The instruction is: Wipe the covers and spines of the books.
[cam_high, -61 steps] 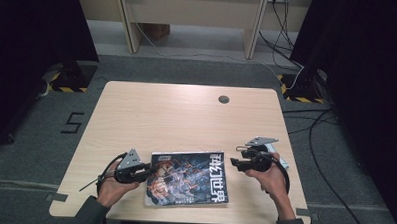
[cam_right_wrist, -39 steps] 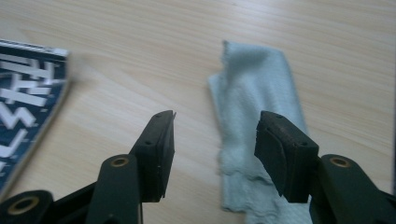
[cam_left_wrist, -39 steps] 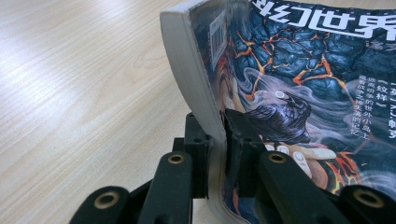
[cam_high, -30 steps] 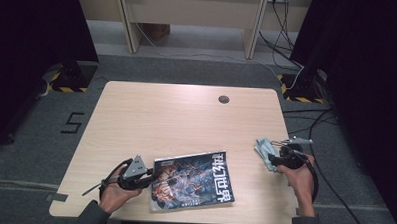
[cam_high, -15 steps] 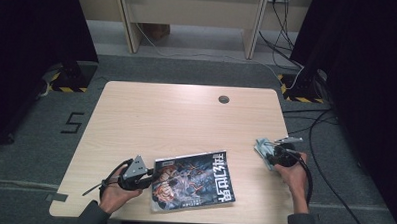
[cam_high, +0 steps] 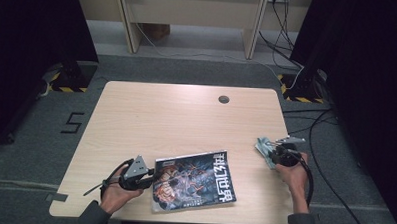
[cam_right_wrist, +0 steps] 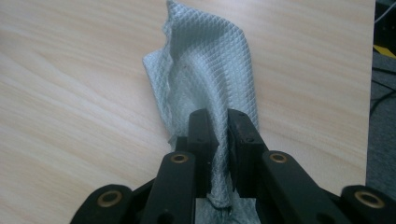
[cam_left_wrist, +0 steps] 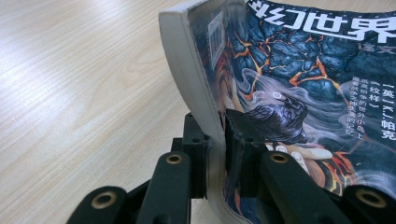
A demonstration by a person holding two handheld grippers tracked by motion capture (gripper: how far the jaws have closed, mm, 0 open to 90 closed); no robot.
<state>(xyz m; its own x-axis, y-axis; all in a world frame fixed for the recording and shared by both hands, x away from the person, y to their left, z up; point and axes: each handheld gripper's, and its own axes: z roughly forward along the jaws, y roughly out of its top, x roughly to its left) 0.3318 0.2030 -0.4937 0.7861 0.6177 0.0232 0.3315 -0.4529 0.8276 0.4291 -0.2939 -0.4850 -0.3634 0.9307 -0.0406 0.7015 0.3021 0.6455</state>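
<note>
Your magazine [cam_left_wrist: 299, 84] has a glossy printed paper cover; your cloth [cam_right_wrist: 210, 70] is matt grey-green with a quilted diamond weave; the bench [cam_high: 176, 121] is smooth pale wood-grain laminate.

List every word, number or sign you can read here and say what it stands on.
"幻世界" – the legible part of the big white title on the magazine cover.
"纹样" – small white print at the cover's edge.
"5" – dark mark on the floor left of the table.
Barcode digits on the cover: too small to read.
Remaining small cover print: too blurred to read.
</note>
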